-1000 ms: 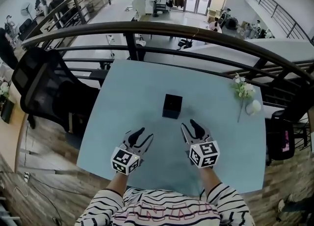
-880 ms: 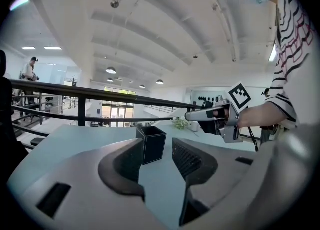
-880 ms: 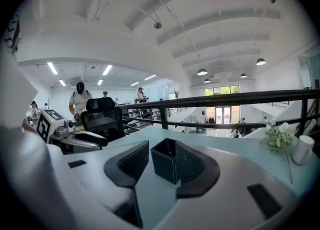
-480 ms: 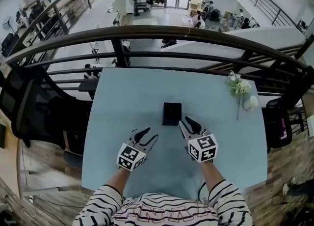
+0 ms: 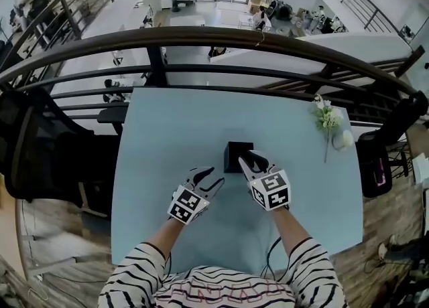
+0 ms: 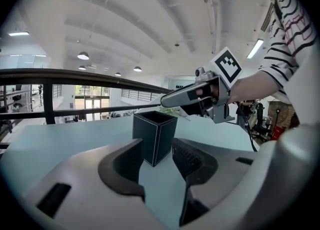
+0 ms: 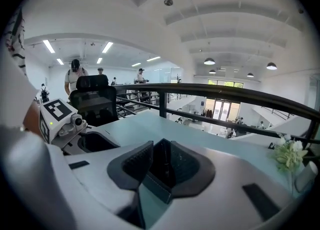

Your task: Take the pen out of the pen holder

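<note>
Black pen holder (image 5: 238, 156) upright at centre of surface (image 5: 167, 132); pen unseen, likely inside. Near holder's rim, right tool (image 5: 250, 160) jaws closing, nothing gripped; left tool (image 5: 212, 177) jaws apart, empty. Probably pen light, stiff, slick: pinch upper shaft.

open: table (image 5: 167, 139) left side | obstacles: pen holder (image 5: 234, 155) centre, flowers (image 5: 326, 118) right edge

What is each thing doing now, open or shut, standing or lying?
Pen holder: standing upright, no pen showing.
Left gripper: open, empty, facing the holder.
Right gripper: jaws closing over the holder's top.
Flowers: lying flat on the table.
</note>
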`<action>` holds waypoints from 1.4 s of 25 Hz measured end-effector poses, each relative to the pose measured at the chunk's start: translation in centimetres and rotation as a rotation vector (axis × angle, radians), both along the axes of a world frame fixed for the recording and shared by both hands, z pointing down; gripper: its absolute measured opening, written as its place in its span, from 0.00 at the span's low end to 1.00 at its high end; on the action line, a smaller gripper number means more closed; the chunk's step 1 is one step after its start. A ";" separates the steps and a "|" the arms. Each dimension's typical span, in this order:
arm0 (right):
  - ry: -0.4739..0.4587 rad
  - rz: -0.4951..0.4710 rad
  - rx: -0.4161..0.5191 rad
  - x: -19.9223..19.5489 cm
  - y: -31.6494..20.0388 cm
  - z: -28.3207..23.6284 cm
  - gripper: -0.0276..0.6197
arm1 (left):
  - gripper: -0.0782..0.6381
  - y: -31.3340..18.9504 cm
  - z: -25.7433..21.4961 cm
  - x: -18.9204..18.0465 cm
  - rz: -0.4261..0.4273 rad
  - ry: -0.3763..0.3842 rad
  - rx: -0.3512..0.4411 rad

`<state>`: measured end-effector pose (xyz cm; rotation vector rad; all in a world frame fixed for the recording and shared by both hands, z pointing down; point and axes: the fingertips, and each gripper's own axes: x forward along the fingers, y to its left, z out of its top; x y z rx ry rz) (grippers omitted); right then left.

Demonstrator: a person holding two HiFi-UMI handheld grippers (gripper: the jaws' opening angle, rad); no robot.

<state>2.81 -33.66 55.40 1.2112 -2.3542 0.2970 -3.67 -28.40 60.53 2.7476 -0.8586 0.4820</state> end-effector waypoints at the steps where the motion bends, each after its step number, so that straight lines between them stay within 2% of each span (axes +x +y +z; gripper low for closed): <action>1: 0.013 -0.008 -0.009 -0.3 -0.4 0.3 0.22 | 0.33 -0.3 0.2 0.1 0.006 0.001 -0.001; 8: 0.115 -0.087 -0.101 -1.7 -2.5 3.0 0.22 | 0.33 -1.6 1.5 1.5 0.056 0.020 -0.012; 15: 0.254 -0.149 -0.193 -1.9 -3.8 5.3 0.22 | 0.33 -2.5 2.6 2.2 0.064 0.045 -0.024; 20: 0.300 -0.171 -0.243 -2.4 -3.8 5.8 0.21 | 0.33 -2.5 3.0 2.5 0.077 0.051 -0.026; 30: 0.354 -0.193 -0.271 -1.9 -4.1 6.6 0.19 | 0.33 -2.5 3.7 4.3 0.110 0.073 -0.043; 35: 0.436 -0.241 -0.257 -2.2 -4.2 6.7 0.18 | 0.33 -2.4 3.5 4.5 0.130 0.082 -0.048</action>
